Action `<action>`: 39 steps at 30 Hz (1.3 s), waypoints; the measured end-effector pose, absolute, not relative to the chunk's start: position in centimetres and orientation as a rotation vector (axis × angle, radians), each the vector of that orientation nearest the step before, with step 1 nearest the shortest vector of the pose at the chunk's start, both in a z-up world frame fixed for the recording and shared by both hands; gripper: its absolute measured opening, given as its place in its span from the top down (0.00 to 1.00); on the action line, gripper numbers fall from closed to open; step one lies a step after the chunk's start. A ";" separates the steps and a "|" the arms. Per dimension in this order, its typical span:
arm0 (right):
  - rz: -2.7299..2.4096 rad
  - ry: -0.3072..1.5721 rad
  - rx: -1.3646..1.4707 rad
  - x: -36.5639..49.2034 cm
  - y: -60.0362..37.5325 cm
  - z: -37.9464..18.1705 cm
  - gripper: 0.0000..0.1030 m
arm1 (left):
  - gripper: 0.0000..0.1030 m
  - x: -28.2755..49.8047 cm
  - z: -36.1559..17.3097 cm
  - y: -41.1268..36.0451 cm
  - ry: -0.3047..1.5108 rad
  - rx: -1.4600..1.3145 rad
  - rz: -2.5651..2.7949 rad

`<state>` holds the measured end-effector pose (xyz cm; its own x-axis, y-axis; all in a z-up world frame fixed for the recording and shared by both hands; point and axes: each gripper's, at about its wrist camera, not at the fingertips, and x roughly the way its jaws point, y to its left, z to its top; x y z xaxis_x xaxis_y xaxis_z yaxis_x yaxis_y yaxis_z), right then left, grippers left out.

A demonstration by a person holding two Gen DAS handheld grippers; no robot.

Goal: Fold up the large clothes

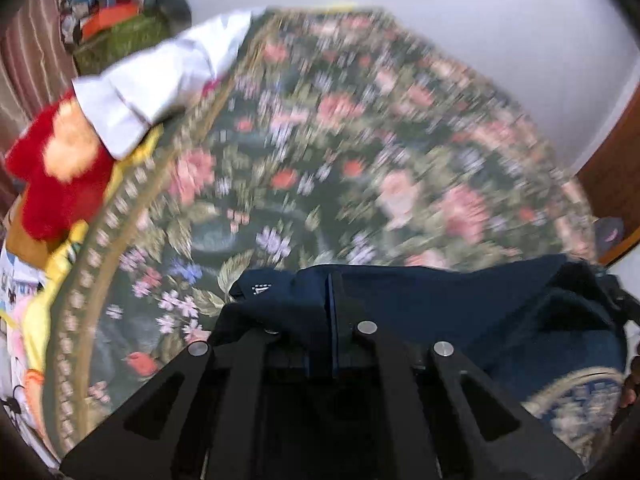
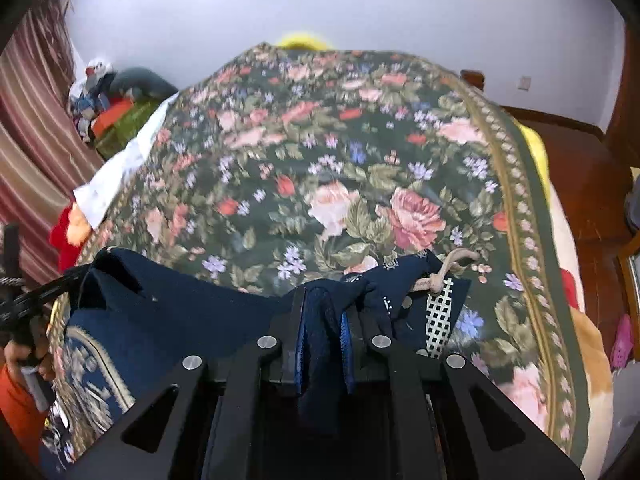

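We hold a navy garment (image 2: 208, 312) stretched between our two grippers, over the near edge of the bed, whose floral bedspread (image 2: 320, 168) fills most of both views. The left gripper (image 1: 332, 312) is clamped shut with navy cloth pinched between its pads, and the right gripper (image 2: 324, 320) is likewise closed on a bunched fold of the same cloth, which hangs down between its fingers.

We judge the garment soft and limp, light enough to lift by two points but prone to sag and bunch in the middle. The taut upper edge running between our grippers suggests that holding it by a hem or by corners well apart is the right way to keep it flat as we lay it down. A beige drawstring (image 2: 444, 272) and a white lattice print (image 2: 440, 316) near the right gripper may mark a waistband or hood; such a cord could snag or trail. A pale ornamental print (image 2: 92, 364) shows lower on the cloth.

Much is hard to read. The left wrist view is blurred, so the bedspread's pattern smears there. The garment's lower part is cut off by our grippers, and we cannot tell its full shape or type. At the bed's far left edge lie a white cloth (image 1: 160, 76) and something red and fluffy (image 1: 56, 184), indistinct.
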<state>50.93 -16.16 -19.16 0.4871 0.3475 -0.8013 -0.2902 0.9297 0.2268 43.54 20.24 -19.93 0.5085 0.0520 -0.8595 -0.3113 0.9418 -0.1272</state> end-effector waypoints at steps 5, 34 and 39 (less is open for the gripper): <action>0.469 1.015 0.105 51.2 -18.0 -18.6 0.89 | 0.93 44.1 -21.9 20.2 1.042 -0.250 0.205; 0.606 1.024 -0.410 39.9 -5.2 -17.1 0.89 | 0.40 38.0 -11.0 17.4 0.993 -0.172 0.016; 0.568 0.976 -0.470 39.0 -5.2 -18.5 0.80 | 0.39 37.2 -16.1 11.8 1.102 -0.047 -0.086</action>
<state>39.03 -5.15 -18.48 0.4381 0.2345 -0.8678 -0.6391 0.7601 -0.1173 37.21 11.80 -16.06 0.4492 -0.0927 -0.8886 0.0459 0.9957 -0.0806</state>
